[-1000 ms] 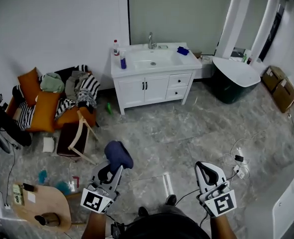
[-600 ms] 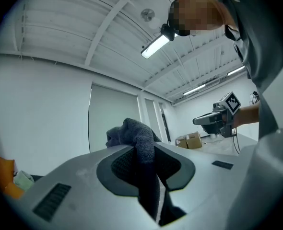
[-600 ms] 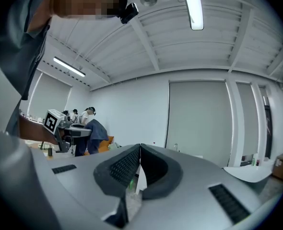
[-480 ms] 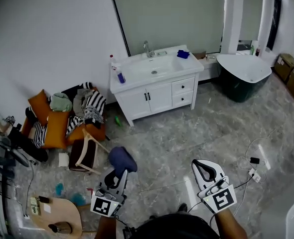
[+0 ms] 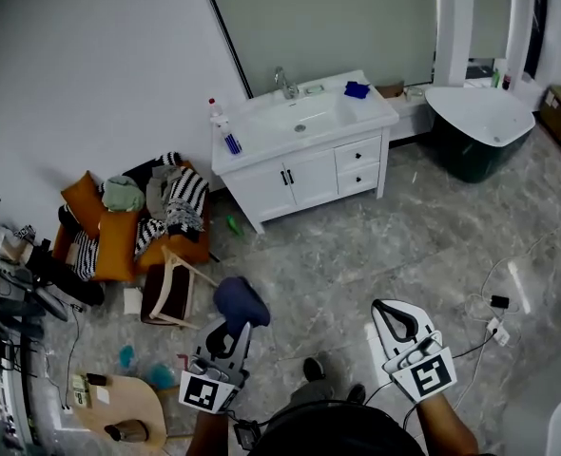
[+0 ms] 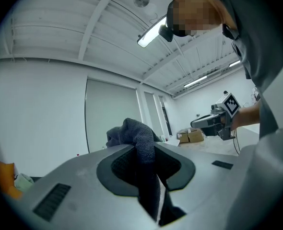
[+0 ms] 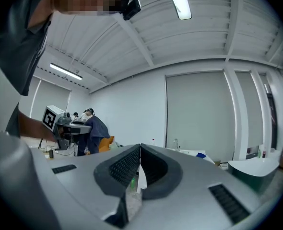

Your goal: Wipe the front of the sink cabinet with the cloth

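Sink cabinet on grey floor

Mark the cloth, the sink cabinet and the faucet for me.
cloth (image 5: 241, 302), head view, middle of the bunched dark-blue wad.
sink cabinet (image 5: 311, 179), head view, front panel of its right-hand door.
faucet (image 5: 283, 82), head view, its upright neck.

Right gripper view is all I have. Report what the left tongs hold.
Observer: The left gripper has its tongs clamped on a dark blue cloth, which is bunched above the tips.
Operator: Now describe the cabinet front.
Observer: In the head view, the sink cabinet stands well away from both grippers, its two doors and two drawers shut.
Operator: Name anything lying near it.
Observer: A small green object lies by the cabinet's corner on the picture's left.
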Available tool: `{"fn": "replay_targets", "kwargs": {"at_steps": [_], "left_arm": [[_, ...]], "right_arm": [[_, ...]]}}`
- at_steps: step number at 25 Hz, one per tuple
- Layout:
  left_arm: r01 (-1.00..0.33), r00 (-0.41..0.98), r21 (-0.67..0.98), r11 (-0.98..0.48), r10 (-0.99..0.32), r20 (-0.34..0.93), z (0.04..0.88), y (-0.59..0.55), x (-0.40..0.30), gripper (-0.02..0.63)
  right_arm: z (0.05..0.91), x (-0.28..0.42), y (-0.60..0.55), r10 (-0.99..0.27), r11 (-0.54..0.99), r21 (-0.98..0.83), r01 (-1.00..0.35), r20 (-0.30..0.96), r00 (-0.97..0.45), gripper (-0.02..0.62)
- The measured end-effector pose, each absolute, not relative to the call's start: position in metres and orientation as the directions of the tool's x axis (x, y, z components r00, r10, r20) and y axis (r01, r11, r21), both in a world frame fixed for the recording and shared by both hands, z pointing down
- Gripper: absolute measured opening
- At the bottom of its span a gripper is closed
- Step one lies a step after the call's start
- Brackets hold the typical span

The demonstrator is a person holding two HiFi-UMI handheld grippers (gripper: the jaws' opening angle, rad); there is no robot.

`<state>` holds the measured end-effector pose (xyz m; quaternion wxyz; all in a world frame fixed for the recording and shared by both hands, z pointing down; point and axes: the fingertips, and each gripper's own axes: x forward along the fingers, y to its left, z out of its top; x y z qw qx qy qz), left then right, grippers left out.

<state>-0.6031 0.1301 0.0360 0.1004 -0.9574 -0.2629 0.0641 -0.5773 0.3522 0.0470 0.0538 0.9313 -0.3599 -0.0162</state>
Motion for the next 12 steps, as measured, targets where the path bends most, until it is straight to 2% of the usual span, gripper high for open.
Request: {"fn": "replay_targets", "kwargs": {"at_steps": [6,10,12], "left_arm": [[0.521,0.843,-0.139,-0.842,0.533,-0.075,0.036,0.109,-0.545,0.071],[0.552,0.804,-0.166,-0.817,0.574,-0.152,0.027,0.093,-0.514,0.071],[0.566,0.795,-0.176,-0.806,0.589,-0.142,0.03,0.084,-0.501,0.071]], "right_arm": [[0.024,-0.545,0.332,-0.639,-0.762,0.146,-0.631,-0.013,0.769,0.009],[0.016,-0.53,0.311,-0.62,-0.768,0.195,-0.609,0.011,0.785,0.009],[0.012,-0.517,0.301,-0.603,-0.78,0.203,-0.592,0.008,0.798,0.009]]}}
